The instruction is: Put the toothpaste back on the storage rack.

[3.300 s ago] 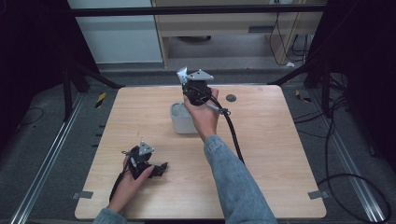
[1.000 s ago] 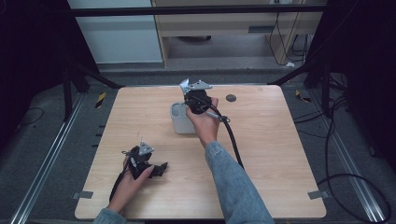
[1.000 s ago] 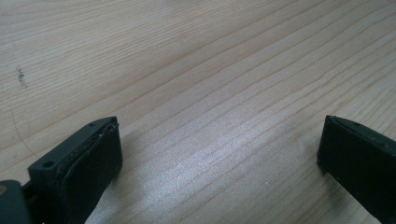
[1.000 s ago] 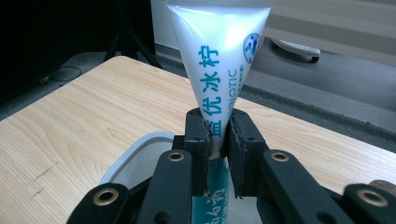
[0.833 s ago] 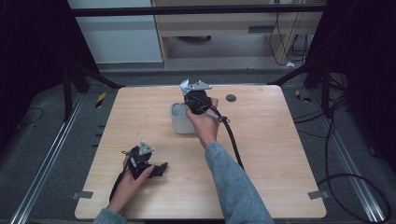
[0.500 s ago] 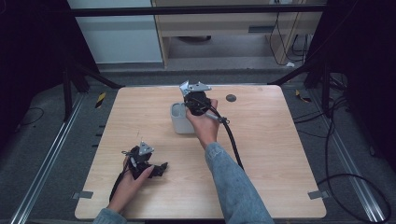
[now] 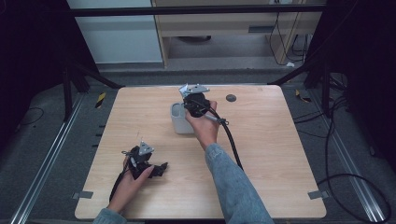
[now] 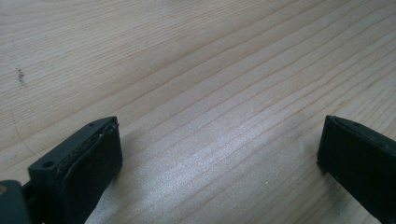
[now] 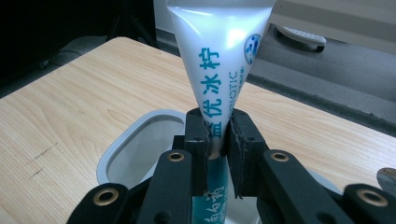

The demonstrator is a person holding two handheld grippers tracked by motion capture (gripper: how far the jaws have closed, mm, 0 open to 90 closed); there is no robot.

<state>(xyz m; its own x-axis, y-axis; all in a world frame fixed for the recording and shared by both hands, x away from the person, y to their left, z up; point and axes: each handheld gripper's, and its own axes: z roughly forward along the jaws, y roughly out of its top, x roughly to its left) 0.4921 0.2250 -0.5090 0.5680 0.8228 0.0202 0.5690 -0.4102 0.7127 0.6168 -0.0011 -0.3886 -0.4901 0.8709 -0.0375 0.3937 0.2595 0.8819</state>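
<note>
Toothpaste tube (image 9: 219, 70) standing upright over grey cup (image 9: 140, 149), lower end hidden; being pinched by right hand-held gripper (image 9: 217, 140). Left hand-held gripper (image 8: 219, 154) lying spread on bench (image 8: 196, 60), well apart from cup.

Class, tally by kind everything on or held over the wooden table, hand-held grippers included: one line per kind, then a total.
Grippers: 2, the left gripper resting open on the table, the right gripper clamped on the tube.
Tubes: 1, a white tube with blue print.
Cups: 1, a grey cup below the tube.
Small dark round things: 1, a disc I cannot identify.
Total: 5
</note>
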